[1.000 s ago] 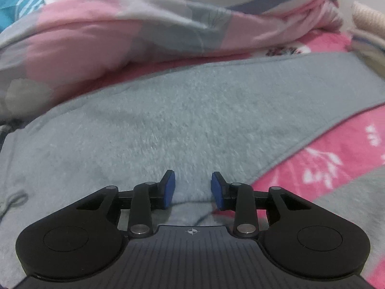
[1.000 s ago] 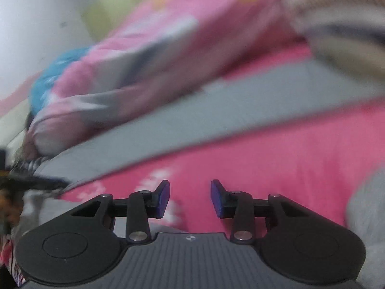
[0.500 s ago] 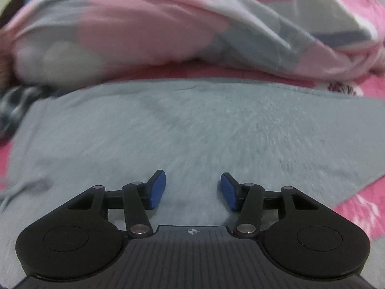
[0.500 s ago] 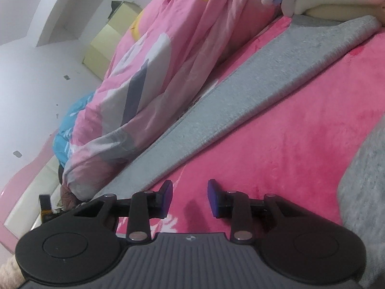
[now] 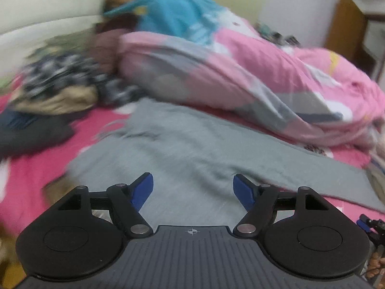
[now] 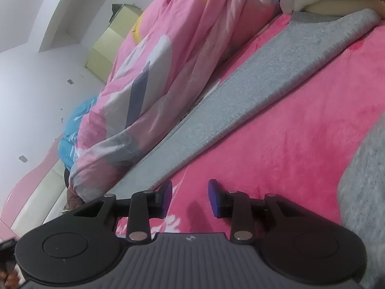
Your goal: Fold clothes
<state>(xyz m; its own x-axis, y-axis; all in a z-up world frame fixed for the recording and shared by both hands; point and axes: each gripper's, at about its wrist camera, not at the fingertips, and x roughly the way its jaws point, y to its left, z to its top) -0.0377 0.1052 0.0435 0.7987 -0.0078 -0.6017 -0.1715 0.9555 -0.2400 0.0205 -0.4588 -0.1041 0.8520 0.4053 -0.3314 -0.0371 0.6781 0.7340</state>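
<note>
While both claws hang empty, grey trousers [image 5: 192,149] lie on the bed [image 6: 288,159].
The left claw [image 5: 193,189] has just been opening wide; the right claw [image 6: 190,196] is narrow.

You have a bright pink bed cover [image 6: 276,149] under everything, with white flower prints near its edge. A bunched pink, grey and white duvet [image 5: 252,77] lies along the far side, with a blue cloth [image 5: 173,16] on top at its head end. Note the cream padded headboard [image 5: 43,16] behind and a pale green cabinet [image 6: 105,55] against the white wall [image 6: 28,91]. Elsewhere your left view is blurred.
</note>
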